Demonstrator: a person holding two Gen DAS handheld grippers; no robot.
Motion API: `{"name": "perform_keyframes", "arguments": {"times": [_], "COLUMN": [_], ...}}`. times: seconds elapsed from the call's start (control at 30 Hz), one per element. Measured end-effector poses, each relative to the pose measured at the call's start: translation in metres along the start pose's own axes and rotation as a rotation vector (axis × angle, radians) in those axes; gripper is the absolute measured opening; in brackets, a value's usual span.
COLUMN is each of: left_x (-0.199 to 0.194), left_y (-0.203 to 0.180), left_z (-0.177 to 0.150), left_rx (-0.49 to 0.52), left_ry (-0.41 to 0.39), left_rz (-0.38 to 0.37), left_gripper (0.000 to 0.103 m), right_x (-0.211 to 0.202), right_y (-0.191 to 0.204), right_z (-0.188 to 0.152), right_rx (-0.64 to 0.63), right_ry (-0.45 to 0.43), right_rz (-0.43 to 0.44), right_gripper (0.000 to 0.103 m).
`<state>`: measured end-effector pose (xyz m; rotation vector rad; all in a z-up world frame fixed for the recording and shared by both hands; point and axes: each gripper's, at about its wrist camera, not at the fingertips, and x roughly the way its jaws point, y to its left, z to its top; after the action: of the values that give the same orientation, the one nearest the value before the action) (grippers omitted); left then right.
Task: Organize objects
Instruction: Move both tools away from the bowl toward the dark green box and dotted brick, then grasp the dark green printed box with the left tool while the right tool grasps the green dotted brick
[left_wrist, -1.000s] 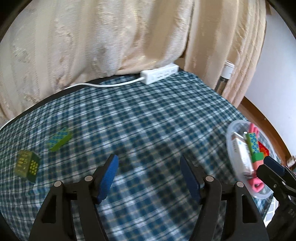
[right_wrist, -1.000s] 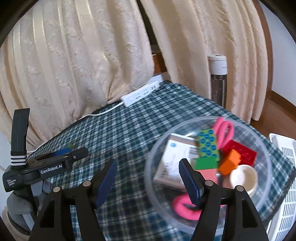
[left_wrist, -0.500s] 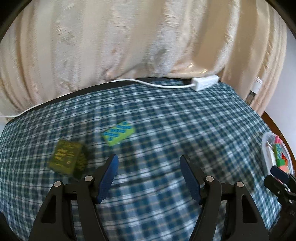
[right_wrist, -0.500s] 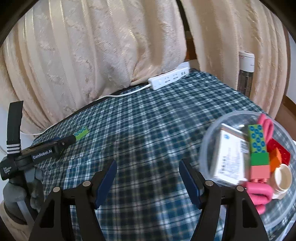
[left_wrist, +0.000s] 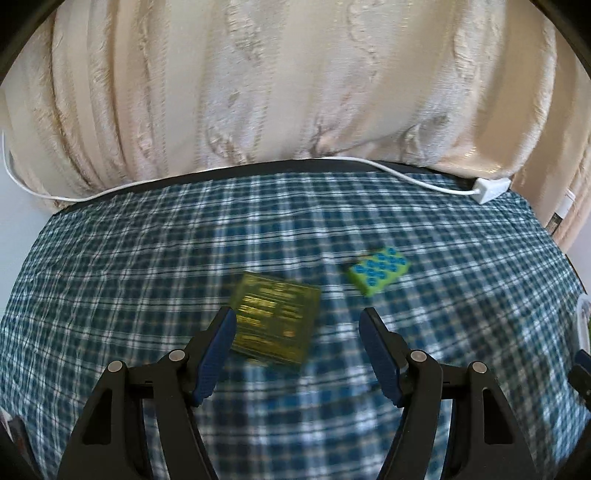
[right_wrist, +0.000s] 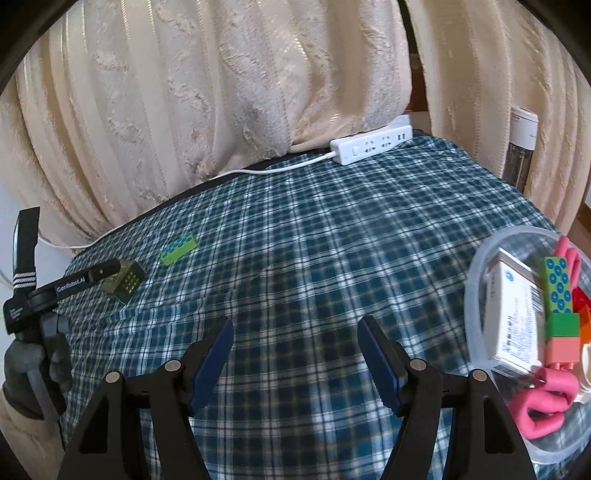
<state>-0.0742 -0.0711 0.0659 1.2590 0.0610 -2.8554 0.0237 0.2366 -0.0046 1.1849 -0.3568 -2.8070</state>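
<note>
Cream curtains hang behind my checked table (right_wrist: 295, 258). My left claw (left_wrist: 297, 332) is wide and empty, aimed at the green box (left_wrist: 275, 321) near the table's left edge so I can grab it. My right claw (right_wrist: 295, 343) is wide too, by the bowl (right_wrist: 476, 266) at the right edge.

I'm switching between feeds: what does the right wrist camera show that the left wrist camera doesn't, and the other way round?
Only the right wrist view shows the contents of the clear bowl: a white box, stacked blocks and a pink looped thing. It also shows the left gripper from outside.

Only the left wrist view shows the olive box close up, just ahead of that gripper's open jaws, untouched.

Both show the olive box, the green studded block, the power strip and the checked cloth.
</note>
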Motion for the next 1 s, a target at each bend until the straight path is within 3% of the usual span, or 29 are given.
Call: {"name": "perform_keyframes", "arguments": {"times": [0.37,0.77,0.87,1.0], "left_x": [0.024,0.026,0.028,0.034], "left_y": [0.013,0.02,0.021,0.025], "left_z": [-0.006,-0.006,-0.007,-0.008], "left_rx": [0.0,0.002,0.003,-0.006], "left_ry": [0.034,0.015,0.02,0.036], "left_rz": [-0.032,-0.031,-0.025,-0.024], "left_gripper": [0.07,0.071,0.071,0.075], "right_x": [0.018,0.055,0.066,0.083], "right_y": [0.022,0.059,0.068,0.077], "right_z": [0.006,0.025,0.028,0.036], "right_rx": [-0.05,-0.117,-0.134,-0.147], "right_ry": [0.024,0.06,0.063,0.076], "right_rz": [0.006,0.049,0.07,0.08], "right_gripper": [0.073,0.073,0.088,0.091]}}
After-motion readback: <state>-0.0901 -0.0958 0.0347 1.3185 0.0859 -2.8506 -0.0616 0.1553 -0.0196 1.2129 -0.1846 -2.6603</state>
